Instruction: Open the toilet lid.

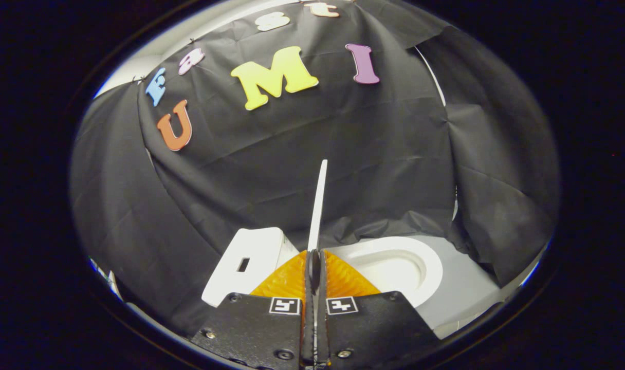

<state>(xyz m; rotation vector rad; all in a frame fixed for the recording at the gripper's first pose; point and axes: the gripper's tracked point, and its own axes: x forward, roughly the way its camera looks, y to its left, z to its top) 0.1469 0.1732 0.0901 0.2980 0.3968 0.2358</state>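
Gripper point(315, 267) clenched on the lid point(318, 205): both fingers press the thin white panel from either side, near its free edge, no gap visible between pads and panel.

Lid seen edge-on, a narrow white sliver rising straight up and away from the fingers, standing between the tank and the bowl. Its long axis runs almost directly along the line of the fingers, tilted a hair toward the bowl side at the top. It looks raised well off the seat, close to upright.

Landmark: the bowl point(394, 267).
- Bowl lies just beyond the fingers, to the right of the lid, seat ring and hollow exposed.
- Tank point(245, 264), a white block with 1 dark slot, sits on the other side of the lid from the bowl, just ahead of the fingers.
- Pale floor point(461, 288) runs out past the bowl; black cloth wall point(343, 154) behind it all.

Judgement: task is mostly done; the lid is up but not yet leaning on the tank. What the next move turns on is that the tank lies left of the lid plane, so the remaining swing goes that way, away from the bowl. Hinge hidden behind the fingers; cannot tell how far the lid is from its stop. Letting go early risks it dropping back onto the bowl.
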